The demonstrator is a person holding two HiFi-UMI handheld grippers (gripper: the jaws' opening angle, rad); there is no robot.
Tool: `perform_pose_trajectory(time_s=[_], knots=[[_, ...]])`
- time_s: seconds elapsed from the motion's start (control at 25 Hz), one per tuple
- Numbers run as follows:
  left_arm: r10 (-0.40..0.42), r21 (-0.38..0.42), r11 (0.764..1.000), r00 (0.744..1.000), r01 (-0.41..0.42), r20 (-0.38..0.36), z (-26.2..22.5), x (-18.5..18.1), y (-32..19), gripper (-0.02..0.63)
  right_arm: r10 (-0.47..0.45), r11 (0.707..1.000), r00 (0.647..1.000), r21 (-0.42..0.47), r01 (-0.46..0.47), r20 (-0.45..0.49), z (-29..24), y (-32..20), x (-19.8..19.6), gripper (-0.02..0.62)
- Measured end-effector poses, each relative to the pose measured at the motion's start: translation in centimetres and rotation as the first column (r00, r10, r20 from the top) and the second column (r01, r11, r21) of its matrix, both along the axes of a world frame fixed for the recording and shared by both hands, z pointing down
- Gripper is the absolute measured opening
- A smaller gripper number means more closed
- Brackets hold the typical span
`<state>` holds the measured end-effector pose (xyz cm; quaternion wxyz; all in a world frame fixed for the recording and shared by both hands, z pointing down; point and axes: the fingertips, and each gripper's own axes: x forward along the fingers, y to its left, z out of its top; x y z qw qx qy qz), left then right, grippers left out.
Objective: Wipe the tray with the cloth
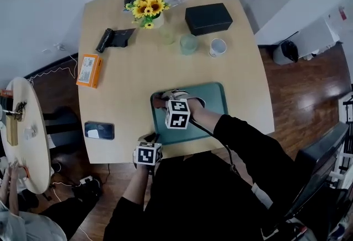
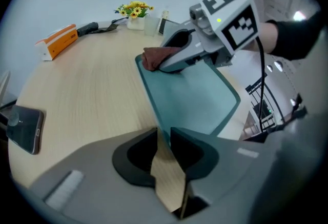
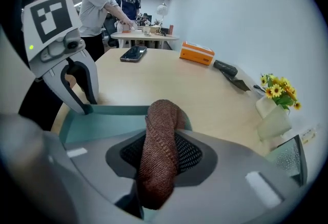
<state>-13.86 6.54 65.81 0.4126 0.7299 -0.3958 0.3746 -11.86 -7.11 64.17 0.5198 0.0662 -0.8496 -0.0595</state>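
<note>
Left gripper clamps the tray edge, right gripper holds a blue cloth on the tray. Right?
No: the cloth is reddish brown, not blue; the right gripper view shows it. Otherwise as stated: left gripper clamps the tray edge, right gripper holds the cloth on the tray.

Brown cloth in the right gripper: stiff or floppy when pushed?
Likely floppy: the cloth bunches into a wad in the right gripper. Coarse knit, so probably grippy, not slippery. It may drag the tray, hence the left gripper pinching its rim.

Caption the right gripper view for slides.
Right tongs clamp a brown knitted cloth on a teal rectangular tray; left tongs steady its rim.
</note>
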Motion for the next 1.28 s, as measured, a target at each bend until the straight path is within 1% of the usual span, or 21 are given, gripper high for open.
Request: perform_pose_trajectory(time_s=[0.04, 0.08, 0.12, 0.16, 0.2, 0.24, 0.28, 0.32, 0.4, 0.52, 0.64, 0.72, 0.8, 1.04, 1.2, 1.28], knots=[[-0.046, 0.008, 0.999, 0.998, 0.046, -0.036, -0.2, -0.2, -0.2, 0.063, 0.000, 1.000, 1.000, -0.020, 0.000, 0.009, 0.0, 1.0, -0.1, 0.120], [-0.116, 0.021, 0.993, 0.990, 0.118, -0.086, -0.5, -0.6, -0.5, 0.063, -0.004, 0.999, 1.000, -0.038, 0.005, 0.017, 0.0, 2.3, -0.2, 0.121], [-0.199, 0.031, 0.978, 0.969, 0.206, -0.145, -1.0, -1.1, -0.9, 0.063, -0.014, 0.999, 1.000, -0.052, 0.015, 0.024, 0.0, 3.5, -0.4, 0.120], [-0.280, 0.035, 0.956, 0.939, 0.292, -0.198, -1.4, -1.8, -1.1, 0.063, -0.029, 0.998, 0.999, -0.063, 0.031, 0.029, -0.1, 4.9, -0.5, 0.121], [-0.346, 0.033, 0.931, 0.908, 0.363, -0.235, -1.7, -2.6, -1.4, 0.063, -0.048, 0.996, 0.998, -0.073, 0.050, 0.032, -0.2, 6.3, -0.5, 0.121], [-0.392, 0.033, 0.910, 0.885, 0.413, -0.253, -1.9, -3.4, -1.6, 0.063, -0.069, 0.994, 0.997, -0.081, 0.071, 0.033, -0.2, 7.8, -0.4, 0.121], [-0.418, 0.037, 0.897, 0.871, 0.441, -0.259, -2.0, -4.0, -1.8, 0.063, -0.091, 0.992, 0.995, -0.089, 0.093, 0.031, -0.3, 9.2, -0.2, 0.120], [-0.428, 0.040, 0.891, 0.865, 0.452, -0.261, -1.9, -4.4, -2.1, 0.063, -0.112, 0.989, 0.993, -0.096, 0.114, 0.029, -0.2, 10.7, -0.1, 0.121], [-0.426, 0.035, 0.893, 0.867, 0.449, -0.260, -1.4, -5.2, -2.5, 0.063, -0.156, 0.981, 0.987, -0.112, 0.158, 0.026, 0.0, 13.5, -0.2, 0.120], [-0.414, 0.018, 0.902, 0.878, 0.431, -0.242, -0.8, -6.0, -2.3, 0.064, -0.238, 0.963, 0.971, -0.121, 0.240, 0.033, 0.2, 17.2, -1.4, 0.121], [-0.373, 0.017, 0.922, 0.899, 0.387, -0.229, -1.0, -4.2, -2.2, 0.064, -0.276, 0.953, 0.961, -0.124, 0.277, 0.019, -0.2, 18.3, -0.7, 0.120], [-0.345, 0.025, 0.933, 0.912, 0.359, -0.222, -1.1, -3.1, -2.2, 0.064, -0.278, 0.952, 0.961, -0.130, 0.277, 0.014, -0.2, 18.2, -0.4, 0.120], [-0.330, 0.035, 0.938, 0.920, 0.344, -0.210, -1.2, -2.6, -2.2, 0.063, -0.281, 0.951, 0.960, -0.126, 0.281, 0.012, -0.3, 17.9, -0.3, 0.120], [-0.315, 0.035, 0.945, 0.931, 0.326, -0.184, -1.2, -2.9, -2.3, 0.064, -0.273, 0.955, 0.962, -0.119, 0.273, 0.017, -0.2, 17.5, -0.4, 0.120], [-0.281, 0.060, 0.955, 0.950, 0.291, -0.136, -1.5, -2.8, -2.0, 0.066, -0.237, 0.962, 0.971, -0.129, 0.240, 0.035, -0.6, 17.2, 0.0, 0.120], [-0.250, 0.074, 0.963, 0.963, 0.258, -0.102, -1.7, -2.2, -2.0, 0.067, -0.210, 0.968, 0.977, -0.135, 0.213, 0.037, -1.0, 16.9, 1.0, 0.120]])
